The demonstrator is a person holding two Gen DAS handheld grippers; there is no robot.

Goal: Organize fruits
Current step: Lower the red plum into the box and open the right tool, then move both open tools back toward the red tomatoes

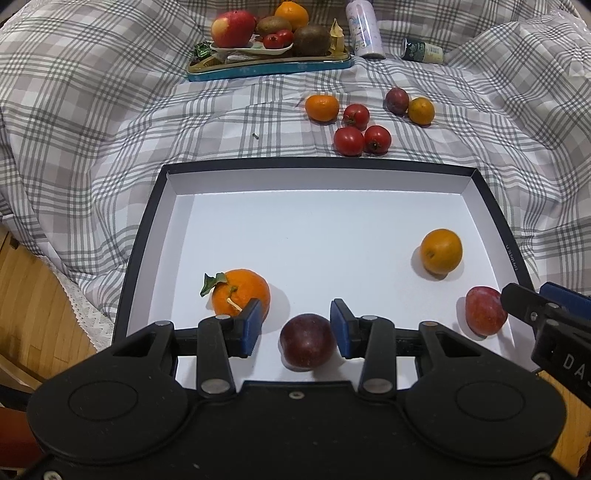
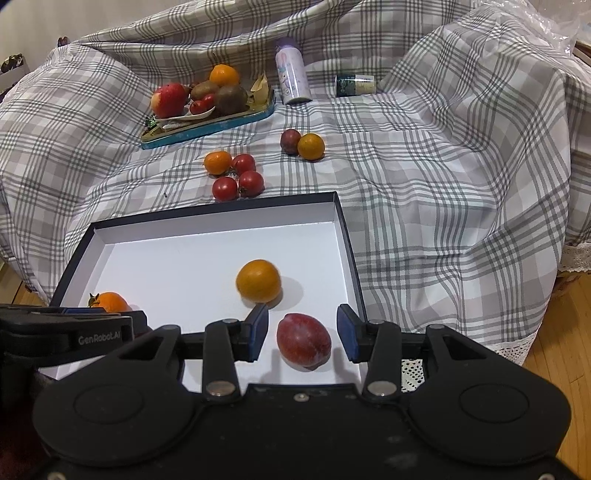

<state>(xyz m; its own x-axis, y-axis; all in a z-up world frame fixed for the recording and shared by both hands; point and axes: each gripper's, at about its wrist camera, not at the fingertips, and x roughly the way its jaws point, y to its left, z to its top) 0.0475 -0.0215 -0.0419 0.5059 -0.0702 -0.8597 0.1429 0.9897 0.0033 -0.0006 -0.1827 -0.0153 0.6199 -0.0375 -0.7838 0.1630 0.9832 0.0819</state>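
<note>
A black box lid with a white inside [image 1: 332, 177] [image 2: 221, 218] lies on the checked cloth. In it are a leafy mandarin [image 1: 242, 293] [image 2: 110, 302], a smooth orange [image 1: 441, 251] [image 2: 258, 280], a dark plum [image 1: 306, 341] and a red plum [image 1: 485, 310] [image 2: 303, 339]. My left gripper [image 1: 295, 326] is open with the dark plum lying between its fingers, untouched. My right gripper [image 2: 303, 334] is open around the red plum, which rests on the lid floor. Each gripper shows at the edge of the other's view.
Loose on the cloth beyond the lid are a mandarin [image 1: 322, 108], three red tomatoes [image 1: 349, 141], a dark plum [image 1: 397, 100] and an orange [image 1: 421, 110]. A blue tray [image 1: 269, 66] with more fruit, a white bottle [image 1: 364, 27] and a lying jar [image 1: 423, 50] sit at the back. Wooden floor lies left.
</note>
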